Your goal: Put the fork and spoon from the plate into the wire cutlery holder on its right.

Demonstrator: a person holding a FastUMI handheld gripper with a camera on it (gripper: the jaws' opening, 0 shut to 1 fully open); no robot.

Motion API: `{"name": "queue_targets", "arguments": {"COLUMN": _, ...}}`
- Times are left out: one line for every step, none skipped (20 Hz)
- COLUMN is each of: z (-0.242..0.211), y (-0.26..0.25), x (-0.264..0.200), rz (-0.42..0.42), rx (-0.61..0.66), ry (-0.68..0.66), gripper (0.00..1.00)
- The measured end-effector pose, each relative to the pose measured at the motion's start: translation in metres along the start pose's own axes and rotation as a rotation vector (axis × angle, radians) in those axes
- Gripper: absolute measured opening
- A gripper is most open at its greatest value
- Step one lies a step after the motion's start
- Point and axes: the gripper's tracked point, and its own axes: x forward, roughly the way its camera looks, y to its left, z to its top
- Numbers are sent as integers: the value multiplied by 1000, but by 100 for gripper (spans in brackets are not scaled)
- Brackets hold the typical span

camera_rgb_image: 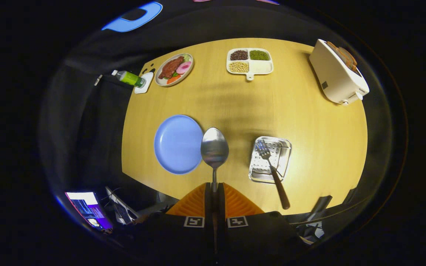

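My gripper (215,190) is shut on the handle of a metal spoon (215,148), whose bowl sticks out ahead of the fingers, high above the table. Below and to the left of the spoon's bowl lies the blue plate (176,144), with nothing on it. To the right of the fingers stands the wire cutlery holder (271,159). A fork (270,166) with a dark wooden handle rests in it, tines in the holder and handle leaning out over its near rim.
On the wooden table (309,122) beyond: a plate of food (174,69), a divided dish of beans (250,61), a white toaster with bread (338,74), and a green bottle on a white coaster (131,78). A laptop screen (87,208) glows below the table's near-left edge.
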Motion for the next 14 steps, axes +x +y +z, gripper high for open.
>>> {"name": "queue_targets", "arguments": {"z": -5, "y": -12, "x": -3, "rz": -25, "rx": -1, "ry": 24, "gripper": 8}}
{"name": "queue_targets", "arguments": {"z": -9, "y": -24, "x": -4, "rz": -47, "rx": -3, "ry": 48, "gripper": 8}}
{"name": "queue_targets", "arguments": {"z": -12, "y": -33, "x": -5, "rz": -65, "rx": 2, "ry": 72, "gripper": 8}}
{"name": "queue_targets", "arguments": {"z": -15, "y": -40, "x": -5, "rz": -77, "rx": 8, "ry": 99, "gripper": 8}}
{"name": "queue_targets", "arguments": {"z": -18, "y": -49, "x": -4, "rz": -91, "rx": 11, "ry": 130, "gripper": 8}}
{"name": "queue_targets", "arguments": {"z": -21, "y": -58, "x": -3, "rz": -110, "rx": 10, "ry": 163, "gripper": 8}}
{"name": "queue_targets", "arguments": {"z": -21, "y": -66, "x": 0, "rz": -134, "rx": 2, "ry": 204, "gripper": 8}}
{"name": "queue_targets", "arguments": {"z": -21, "y": -71, "x": 3, "rz": -147, "rx": -4, "ry": 232, "gripper": 8}}
{"name": "queue_targets", "arguments": {"z": -21, "y": -75, "x": 7, "rz": -158, "rx": -7, "ry": 258, "gripper": 8}}
{"name": "queue_targets", "arguments": {"z": -22, "y": -77, "x": 10, "rz": -169, "rx": -11, "ry": 288, "gripper": 8}}
{"name": "queue_targets", "arguments": {"z": -20, "y": -79, "x": 14, "rz": -174, "rx": -16, "ry": 313, "gripper": 8}}
{"name": "queue_targets", "arguments": {"z": -19, "y": -81, "x": 19, "rz": -180, "rx": -18, "ry": 338, "gripper": 8}}
{"name": "queue_targets", "arguments": {"z": -18, "y": -83, "x": 24, "rz": -188, "rx": -17, "ry": 359, "gripper": 8}}
{"name": "queue_targets", "arguments": {"z": -16, "y": -86, "x": 28, "rz": -198, "rx": -17, "ry": 375, "gripper": 8}}
